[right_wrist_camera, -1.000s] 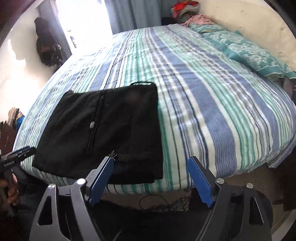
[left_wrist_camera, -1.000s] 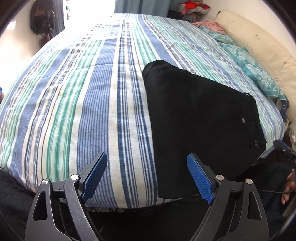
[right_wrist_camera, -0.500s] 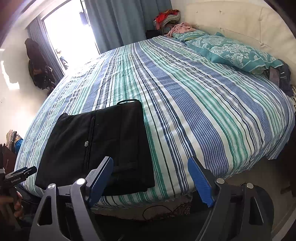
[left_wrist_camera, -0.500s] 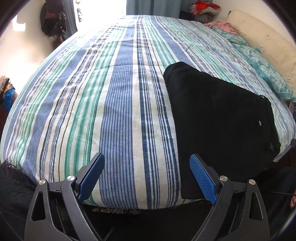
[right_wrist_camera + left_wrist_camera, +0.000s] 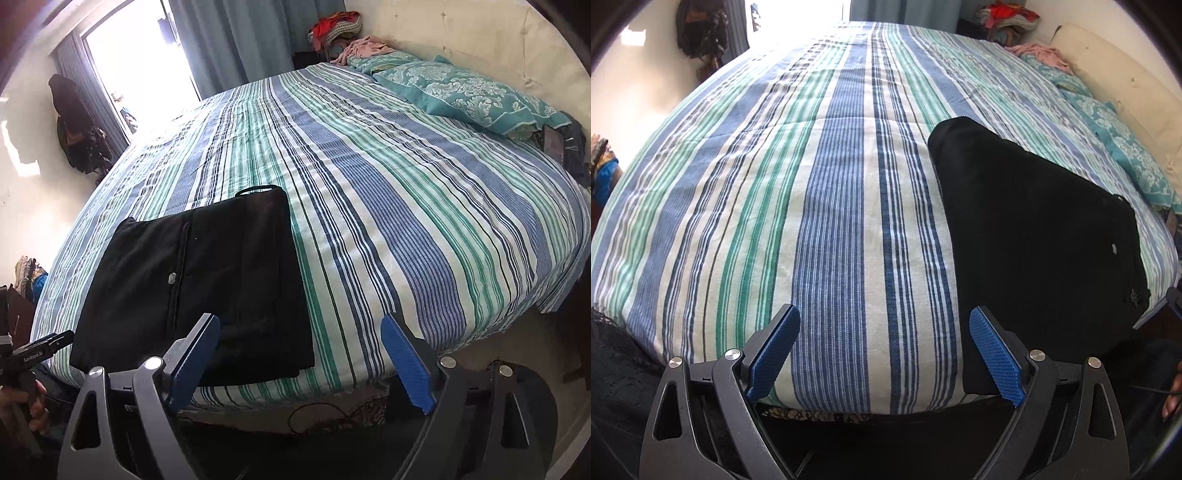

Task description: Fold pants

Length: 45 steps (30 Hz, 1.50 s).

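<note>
Black pants (image 5: 1034, 236) lie folded into a flat rectangle near the front edge of the striped bed (image 5: 827, 206). In the right wrist view the same pants (image 5: 207, 280) show a small button and a loop at the far edge. My left gripper (image 5: 884, 350) hangs open over the bare striped cover, left of the pants, holding nothing. Over the bed's front edge, just right of the pants, my right gripper (image 5: 301, 354) is open, its jaws opening wider, nothing between them. A hand with the left gripper's handle (image 5: 26, 358) shows at the far left.
A teal patterned pillow (image 5: 472, 96) lies at the cream headboard (image 5: 461, 33). Pink and red clothes (image 5: 354, 40) are piled at the far corner. A dark bag (image 5: 74, 125) hangs on the wall beside the bright window (image 5: 133, 62). A phone (image 5: 554, 144) rests beside the pillow.
Both views have tilted up and drawn back from the pants, which now sit farther right in the left view and lower left in the right view. The pants lie unmoved.
</note>
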Each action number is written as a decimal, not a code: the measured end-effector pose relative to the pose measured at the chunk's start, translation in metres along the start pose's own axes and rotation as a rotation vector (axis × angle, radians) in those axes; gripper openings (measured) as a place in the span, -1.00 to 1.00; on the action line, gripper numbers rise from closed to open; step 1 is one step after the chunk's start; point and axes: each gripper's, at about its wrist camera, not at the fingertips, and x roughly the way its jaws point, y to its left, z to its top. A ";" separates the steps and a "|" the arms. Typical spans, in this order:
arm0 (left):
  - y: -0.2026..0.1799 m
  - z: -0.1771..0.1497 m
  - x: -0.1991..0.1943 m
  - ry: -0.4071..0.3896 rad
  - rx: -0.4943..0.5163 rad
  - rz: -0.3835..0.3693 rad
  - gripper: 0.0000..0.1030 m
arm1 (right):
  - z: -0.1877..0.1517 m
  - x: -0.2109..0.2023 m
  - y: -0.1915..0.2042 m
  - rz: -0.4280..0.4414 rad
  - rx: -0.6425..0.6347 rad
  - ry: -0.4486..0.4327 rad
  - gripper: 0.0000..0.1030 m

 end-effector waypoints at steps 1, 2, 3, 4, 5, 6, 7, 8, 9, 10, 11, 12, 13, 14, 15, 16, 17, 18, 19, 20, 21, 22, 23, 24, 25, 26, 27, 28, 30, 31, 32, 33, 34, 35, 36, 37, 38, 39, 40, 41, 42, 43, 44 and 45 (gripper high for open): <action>0.001 0.000 0.000 0.003 -0.011 -0.019 0.82 | 0.000 0.000 -0.001 0.010 0.006 0.001 0.72; 0.003 0.001 0.000 0.007 -0.023 -0.044 0.82 | 0.001 0.001 -0.003 0.024 0.017 0.003 0.72; 0.005 0.003 0.000 0.011 -0.037 -0.079 0.82 | 0.001 0.002 -0.005 0.048 0.033 0.006 0.72; 0.007 0.005 -0.001 0.016 -0.054 -0.123 0.82 | 0.002 0.003 -0.009 0.080 0.056 0.011 0.73; 0.010 0.009 -0.001 0.022 -0.075 -0.175 0.82 | 0.005 0.006 -0.013 0.124 0.081 0.021 0.74; 0.012 0.013 -0.001 0.026 -0.101 -0.231 0.82 | 0.008 0.011 -0.019 0.176 0.111 0.034 0.75; 0.013 0.017 -0.001 0.028 -0.122 -0.285 0.82 | 0.012 0.017 -0.024 0.223 0.137 0.052 0.77; 0.012 0.023 0.001 0.037 -0.129 -0.339 0.82 | 0.017 0.025 -0.030 0.270 0.157 0.078 0.85; 0.008 0.029 0.005 0.058 -0.122 -0.384 0.82 | 0.023 0.035 -0.036 0.314 0.167 0.115 0.90; 0.004 0.035 0.011 0.084 -0.106 -0.407 0.82 | 0.029 0.047 -0.040 0.352 0.172 0.158 0.90; -0.002 0.040 0.018 0.109 -0.085 -0.414 0.82 | 0.034 0.059 -0.045 0.369 0.175 0.200 0.90; -0.008 0.044 0.024 0.131 -0.065 -0.423 0.82 | 0.039 0.071 -0.049 0.381 0.174 0.236 0.90; -0.013 0.047 0.032 0.153 -0.049 -0.426 0.82 | 0.042 0.082 -0.051 0.407 0.174 0.271 0.90; -0.018 0.050 0.039 0.169 -0.042 -0.425 0.82 | 0.044 0.092 -0.053 0.434 0.180 0.303 0.90; -0.021 0.053 0.047 0.186 -0.044 -0.429 0.82 | 0.046 0.102 -0.054 0.461 0.193 0.331 0.90; -0.023 0.054 0.054 0.203 -0.050 -0.433 0.82 | 0.046 0.111 -0.054 0.489 0.208 0.359 0.90; -0.025 0.056 0.061 0.220 -0.061 -0.434 0.82 | 0.046 0.121 -0.054 0.510 0.221 0.385 0.90; -0.028 0.055 0.068 0.239 -0.068 -0.442 0.82 | 0.046 0.127 -0.053 0.518 0.225 0.395 0.94; -0.031 0.055 0.074 0.261 -0.069 -0.460 0.82 | 0.047 0.131 -0.051 0.532 0.220 0.392 0.94; -0.036 0.054 0.078 0.275 -0.065 -0.472 0.82 | 0.048 0.133 -0.048 0.552 0.204 0.391 0.94; -0.040 0.054 0.079 0.272 -0.056 -0.468 0.82 | 0.047 0.137 -0.044 0.573 0.187 0.400 0.94; -0.044 0.055 0.079 0.264 -0.046 -0.475 0.80 | 0.047 0.139 -0.041 0.589 0.177 0.411 0.94; -0.049 0.055 0.078 0.267 -0.039 -0.502 0.56 | 0.048 0.140 -0.038 0.614 0.171 0.415 0.85; -0.052 0.055 0.078 0.273 -0.034 -0.482 0.37 | 0.048 0.141 -0.034 0.657 0.167 0.424 0.60; -0.054 0.055 0.077 0.265 -0.026 -0.445 0.24 | 0.047 0.142 -0.029 0.664 0.155 0.441 0.54; -0.055 0.055 0.076 0.257 -0.024 -0.429 -0.02 | 0.045 0.143 -0.024 0.622 0.123 0.448 0.34; -0.054 0.055 0.073 0.242 -0.034 -0.431 -0.24 | 0.045 0.144 -0.019 0.589 0.086 0.456 0.22; -0.052 0.056 0.070 0.228 -0.045 -0.438 -0.33 | 0.044 0.142 -0.017 0.581 0.069 0.453 0.18; -0.054 0.056 0.060 0.198 -0.041 -0.432 -0.49 | 0.046 0.136 -0.010 0.582 0.046 0.442 -0.04; -0.055 0.057 0.055 0.183 -0.031 -0.421 -0.52 | 0.048 0.132 -0.004 0.581 0.023 0.429 -0.08; -0.057 0.057 0.048 0.167 -0.022 -0.420 -0.55 | 0.049 0.127 0.000 0.583 0.007 0.416 -0.14; -0.058 0.060 0.042 0.151 -0.016 -0.429 -0.57 | 0.051 0.122 0.004 0.589 0.004 0.403 -0.19; -0.059 0.063 0.035 0.137 -0.014 -0.447 -0.57 | 0.053 0.117 0.006 0.596 0.008 0.390 -0.21; -0.059 0.065 0.029 0.125 -0.014 -0.460 -0.58 | 0.056 0.113 0.009 0.603 0.008 0.376 -0.25; -0.058 0.069 0.022 0.111 -0.011 -0.467 -0.58 | 0.059 0.109 0.012 0.615 0.008 0.365 -0.27; -0.058 0.073 0.015 0.095 -0.003 -0.471 -0.58 | 0.063 0.105 0.016 0.630 0.009 0.356 -0.28; -0.056 0.079 0.008 0.079 0.004 -0.472 -0.58 | 0.067 0.102 0.021 0.647 0.005 0.350 -0.29; -0.055 0.086 0.003 0.062 0.007 -0.471 -0.58 | 0.074 0.102 0.031 0.664 -0.002 0.347 -0.30; -0.051 0.093 -0.002 0.044 0.006 -0.470 -0.58 | 0.079 0.100 0.039 0.679 -0.012 0.342 -0.30; -0.046 0.103 -0.007 0.025 0.002 -0.471 -0.58 | 0.085 0.099 0.049 0.694 -0.022 0.336 -0.30; -0.041 0.113 -0.011 0.006 -0.003 -0.471 -0.58 | 0.094 0.100 0.057 0.710 -0.032 0.330 -0.30; -0.033 0.124 -0.015 -0.014 -0.012 -0.467 -0.58 | 0.104 0.101 0.068 0.726 -0.040 0.320 -0.30; -0.025 0.137 -0.017 -0.036 -0.024 -0.464 -0.58 | 0.116 0.102 0.078 0.744 -0.047 0.310 -0.30; -0.018 0.150 -0.018 -0.055 -0.039 -0.462 -0.58 | 0.129 0.105 0.089 0.763 -0.055 0.297 -0.31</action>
